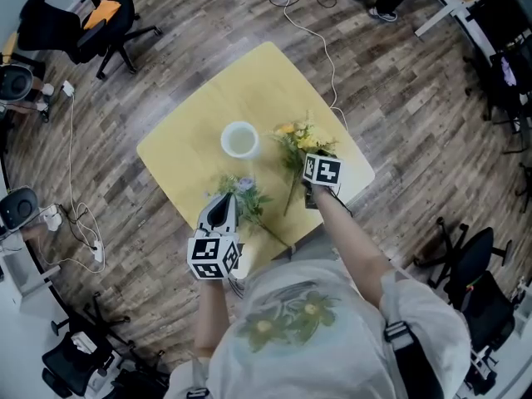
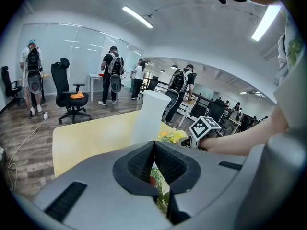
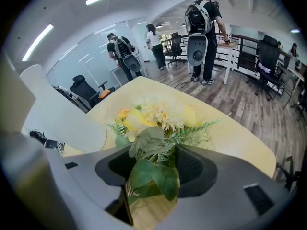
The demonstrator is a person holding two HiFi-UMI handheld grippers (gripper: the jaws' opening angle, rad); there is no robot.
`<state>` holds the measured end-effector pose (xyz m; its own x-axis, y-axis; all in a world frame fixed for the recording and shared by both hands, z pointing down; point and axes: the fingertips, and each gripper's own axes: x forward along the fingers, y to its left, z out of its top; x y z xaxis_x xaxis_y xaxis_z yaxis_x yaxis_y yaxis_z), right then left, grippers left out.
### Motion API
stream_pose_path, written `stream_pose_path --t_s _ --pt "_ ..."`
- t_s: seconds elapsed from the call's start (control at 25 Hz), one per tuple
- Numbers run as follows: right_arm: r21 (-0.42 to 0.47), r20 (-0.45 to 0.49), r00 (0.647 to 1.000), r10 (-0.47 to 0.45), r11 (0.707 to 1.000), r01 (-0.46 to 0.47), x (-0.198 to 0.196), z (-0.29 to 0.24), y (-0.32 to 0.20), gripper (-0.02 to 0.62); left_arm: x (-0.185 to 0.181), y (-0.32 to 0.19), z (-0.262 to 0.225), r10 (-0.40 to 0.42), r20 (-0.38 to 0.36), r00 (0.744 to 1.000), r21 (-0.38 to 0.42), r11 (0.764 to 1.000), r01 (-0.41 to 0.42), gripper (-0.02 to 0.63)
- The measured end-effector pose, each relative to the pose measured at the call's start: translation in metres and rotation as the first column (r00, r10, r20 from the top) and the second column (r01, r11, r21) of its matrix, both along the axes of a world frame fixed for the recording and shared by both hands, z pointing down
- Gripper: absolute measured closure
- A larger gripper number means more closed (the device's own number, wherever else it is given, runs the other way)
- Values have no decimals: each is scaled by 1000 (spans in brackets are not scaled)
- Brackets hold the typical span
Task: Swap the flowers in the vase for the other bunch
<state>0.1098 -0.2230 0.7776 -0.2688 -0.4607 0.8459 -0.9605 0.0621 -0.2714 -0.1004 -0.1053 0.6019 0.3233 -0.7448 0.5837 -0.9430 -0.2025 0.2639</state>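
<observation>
Yellow-flowered bunch (image 3: 156, 121) was just right of the white vase (image 1: 239, 140), its stems clamped between the right gripper's (image 1: 309, 178) jaws, the forearm reaching forward over the table's near edge. Nearer than the vase, the left gripper (image 1: 221, 208) pinched the purple-flowered bunch (image 1: 244, 192) by its stems, jaws almost together. Bare yellow table (image 1: 249, 77) stretched beyond the vase, wood floor (image 1: 391, 98) all around.

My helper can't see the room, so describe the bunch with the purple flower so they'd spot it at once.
Find the square yellow table with a white vase near its middle. The purple bunch is on the person's side of that vase, gripped by the left gripper. Unlike the yellow bunch in the right gripper, it shows one pale purple bloom among green leaves.
</observation>
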Motion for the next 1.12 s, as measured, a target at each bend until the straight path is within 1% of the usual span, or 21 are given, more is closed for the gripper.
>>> stream_pose_path --t_s 0.12,0.16,0.4,0.48,0.56,0.68,0.92,1.12 --pt "13 -5 1000 -28 1000 28 -1 -3 -1 347 -2 0 -2 -6 2 1000 6 1000 6 589" --pt "21 -4 999 -35 999 35 -2 -4 -1 364 -3 1 -3 -9 3 1000 9 1000 9 589" --pt "59 65 997 -36 998 32 -8 -16 2 427 -4 6 -7 -11 -4 1000 13 1000 11 589" --pt "83 98 994 -42 996 34 -9 -21 1 487 -2 7 -6 -12 -4 1000 12 1000 12 589" --pt "102 137 990 -46 994 32 -11 -25 -1 509 -1 7 -5 -14 -4 1000 14 1000 14 589" --pt "115 175 984 -43 993 23 -15 -31 0 520 -3 8 -8 -14 -7 1000 22 1000 14 589" --pt "155 219 974 -51 988 17 -15 -43 5 537 -3 17 -16 -17 -6 1000 41 999 17 589" --pt "188 218 975 -44 982 3 -11 -62 5 538 -6 21 -22 -30 -7 1000 54 998 30 589"
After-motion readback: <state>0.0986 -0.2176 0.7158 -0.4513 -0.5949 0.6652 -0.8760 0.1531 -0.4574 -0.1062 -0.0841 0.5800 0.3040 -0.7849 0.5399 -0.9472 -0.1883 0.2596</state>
